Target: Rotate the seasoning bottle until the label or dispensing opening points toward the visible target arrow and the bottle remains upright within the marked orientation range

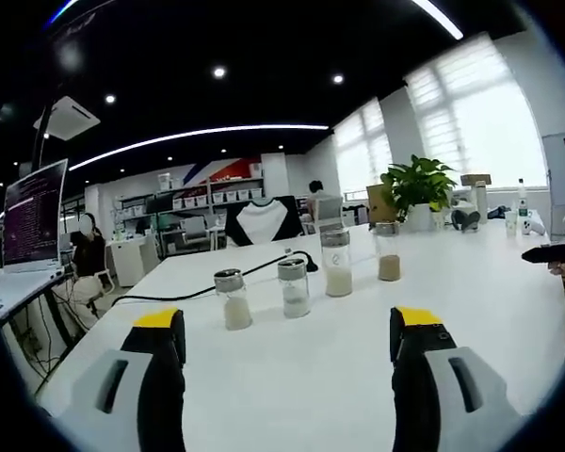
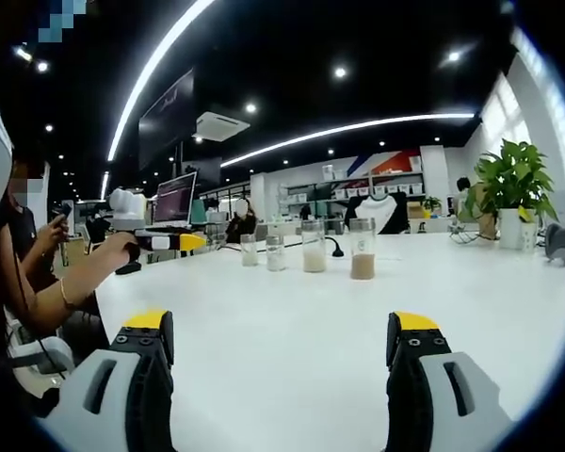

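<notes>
Both tools gape wide and empty over the white bench (image 1: 339, 367).
Beyond the left tool (image 1: 287, 344) and right tool (image 2: 278, 344), four seasoning bottles (image 1: 337, 264) stand upright in a row mid-bench, probably untouched; a potted plant (image 1: 417, 188) sits behind them.

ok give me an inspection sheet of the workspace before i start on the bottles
surface: white table, bare near the grippers
job's things: four seasoning bottles upright in a row; no arrow seen
clutter: potted plant, small items at the far edge
grippers: left gripper and right gripper open, holding nothing
cables: black cable behind the bottles
surroundings: office with monitor, shelves, bright windows, seated people
</notes>
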Demonstrator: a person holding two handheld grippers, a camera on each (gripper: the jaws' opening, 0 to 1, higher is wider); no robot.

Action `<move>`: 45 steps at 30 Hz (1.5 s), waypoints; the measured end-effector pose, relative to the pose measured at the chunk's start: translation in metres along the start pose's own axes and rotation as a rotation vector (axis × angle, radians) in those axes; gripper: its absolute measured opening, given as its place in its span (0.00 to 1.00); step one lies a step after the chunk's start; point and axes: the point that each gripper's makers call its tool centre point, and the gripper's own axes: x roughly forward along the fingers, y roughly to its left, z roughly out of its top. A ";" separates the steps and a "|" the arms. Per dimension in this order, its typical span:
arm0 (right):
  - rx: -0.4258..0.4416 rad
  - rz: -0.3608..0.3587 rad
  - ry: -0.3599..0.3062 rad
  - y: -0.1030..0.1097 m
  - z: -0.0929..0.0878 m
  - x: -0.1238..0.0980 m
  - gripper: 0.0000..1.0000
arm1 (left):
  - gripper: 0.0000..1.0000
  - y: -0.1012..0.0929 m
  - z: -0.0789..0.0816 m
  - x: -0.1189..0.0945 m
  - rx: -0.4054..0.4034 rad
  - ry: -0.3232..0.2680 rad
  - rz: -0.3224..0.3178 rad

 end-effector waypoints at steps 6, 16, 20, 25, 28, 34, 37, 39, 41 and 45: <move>-0.004 -0.006 0.020 -0.002 -0.005 0.000 0.92 | 0.95 0.004 -0.001 0.002 0.009 0.006 0.009; -0.001 -0.014 0.023 -0.005 -0.005 0.000 0.92 | 0.95 0.020 -0.020 0.017 0.010 0.050 0.026; 0.000 -0.020 0.036 -0.006 -0.007 -0.001 0.92 | 0.95 0.024 -0.021 0.022 0.013 0.030 0.041; 0.000 -0.027 0.033 -0.008 -0.005 -0.002 0.92 | 0.94 0.023 -0.027 0.028 0.007 0.045 0.048; -0.008 -0.028 0.040 -0.010 -0.005 -0.002 0.91 | 0.94 0.026 -0.029 0.034 0.002 0.048 0.051; 0.001 -0.016 0.043 -0.009 -0.007 0.000 0.90 | 0.93 0.031 -0.033 0.051 -0.038 0.046 0.050; -0.006 -0.017 0.047 -0.008 -0.007 0.001 0.90 | 0.92 0.035 -0.033 0.057 -0.032 0.052 0.062; -0.002 -0.016 0.042 -0.007 -0.006 0.001 0.90 | 0.92 0.038 -0.031 0.061 -0.035 0.050 0.065; -0.003 -0.010 0.043 -0.006 -0.006 0.001 0.90 | 0.92 0.041 -0.030 0.066 -0.026 0.050 0.066; 0.001 -0.006 0.025 -0.004 -0.001 0.003 0.87 | 0.92 0.048 -0.035 0.063 -0.037 0.066 0.079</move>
